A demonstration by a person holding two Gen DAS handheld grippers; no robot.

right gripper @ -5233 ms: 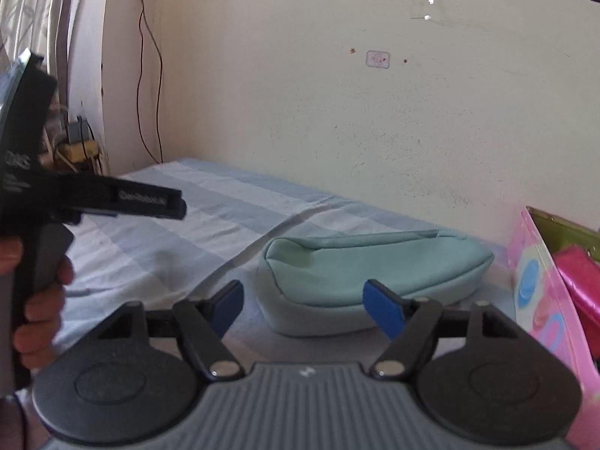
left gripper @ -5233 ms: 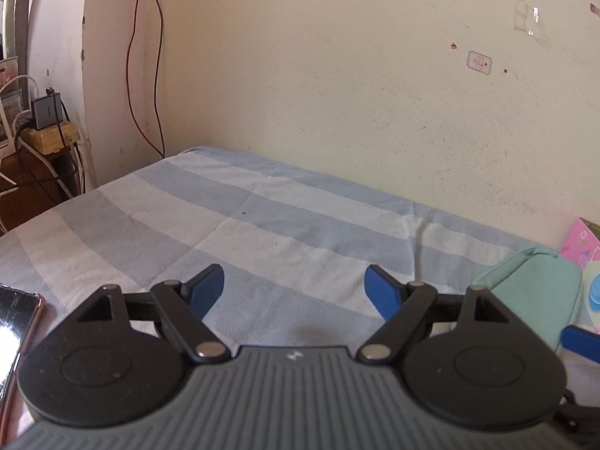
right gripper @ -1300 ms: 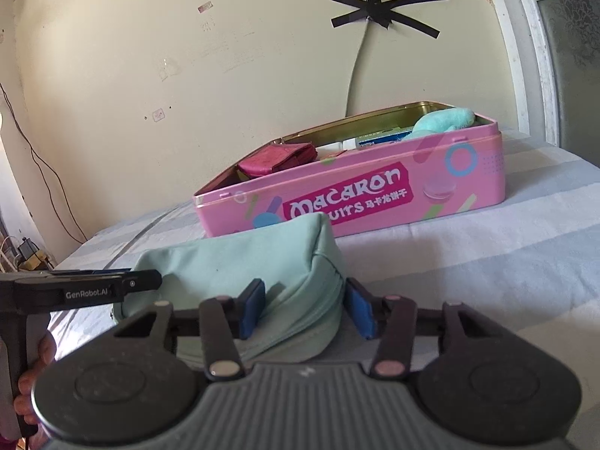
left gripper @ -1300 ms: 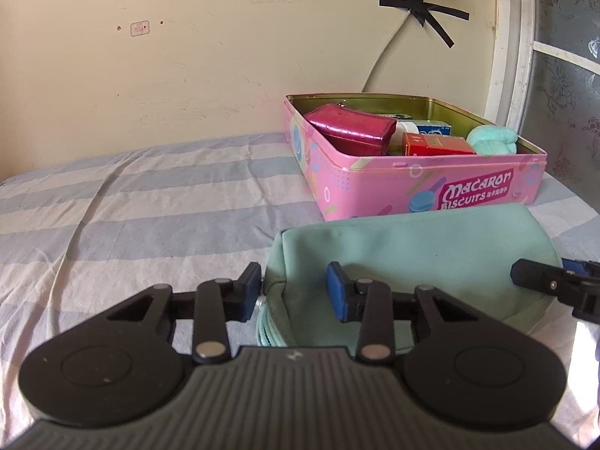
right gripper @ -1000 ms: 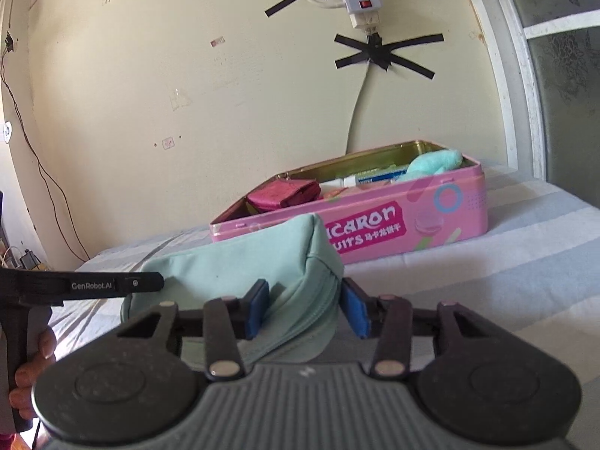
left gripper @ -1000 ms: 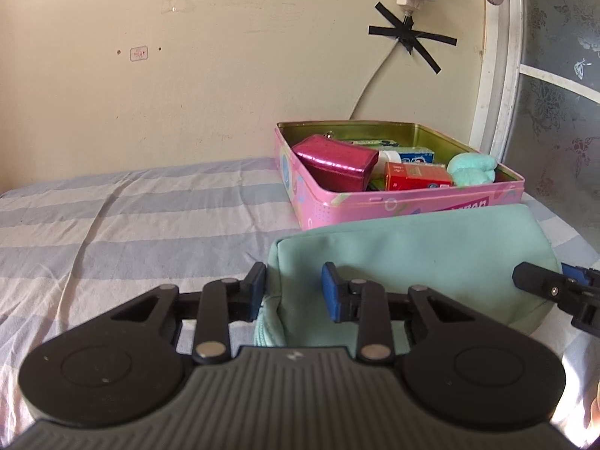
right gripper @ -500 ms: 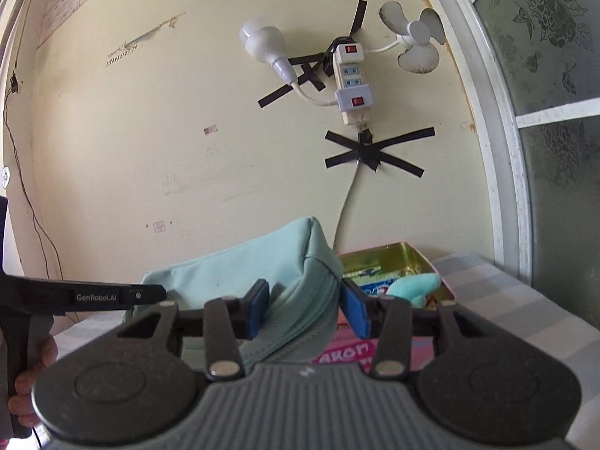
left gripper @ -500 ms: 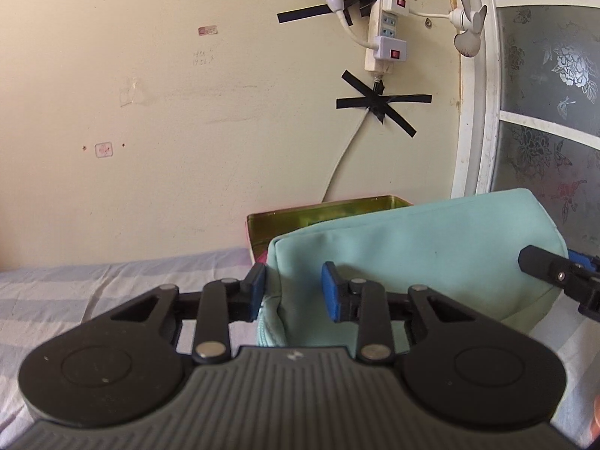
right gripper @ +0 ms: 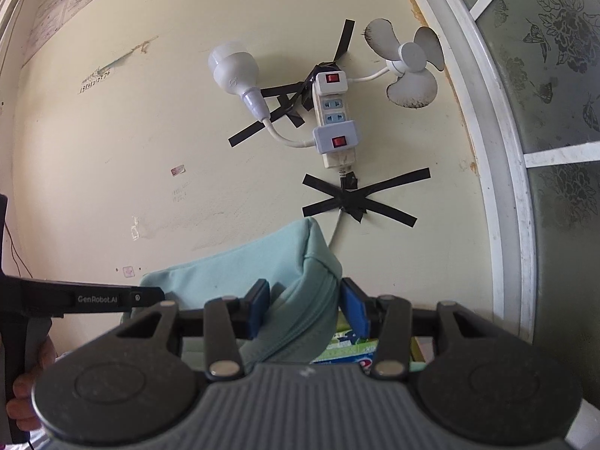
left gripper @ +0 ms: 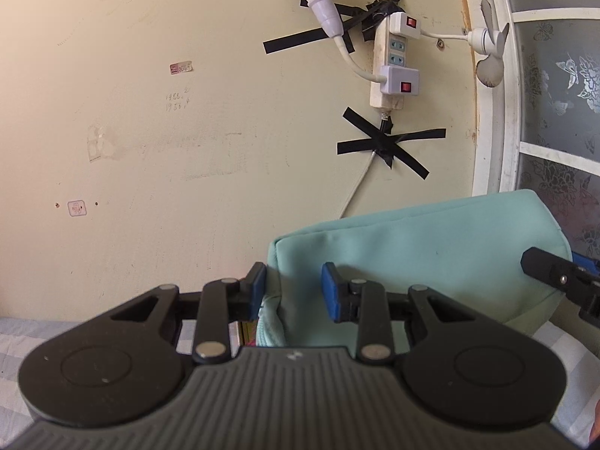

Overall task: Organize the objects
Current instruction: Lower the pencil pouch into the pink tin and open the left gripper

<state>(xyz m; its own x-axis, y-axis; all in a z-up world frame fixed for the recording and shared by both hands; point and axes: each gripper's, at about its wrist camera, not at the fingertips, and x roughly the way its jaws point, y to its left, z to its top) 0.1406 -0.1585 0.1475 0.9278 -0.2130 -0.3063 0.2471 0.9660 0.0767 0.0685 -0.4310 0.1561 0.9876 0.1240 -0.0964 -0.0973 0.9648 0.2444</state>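
Both your grippers are clamped on the mint-green zip pouch (left gripper: 431,247), held in the air in front of the wall: left gripper (left gripper: 294,290) pinches one end, right gripper (right gripper: 304,307) the other. Keep both ends level and move them together so the fabric doesn't slip or twist. The tin (right gripper: 414,350) appears to sit just below the right gripper, mostly hidden; confirm before lowering. A second ago the pouch hung low with the open pink tin showing behind it; now it is raised, with the taped power strip (left gripper: 390,67) above it.
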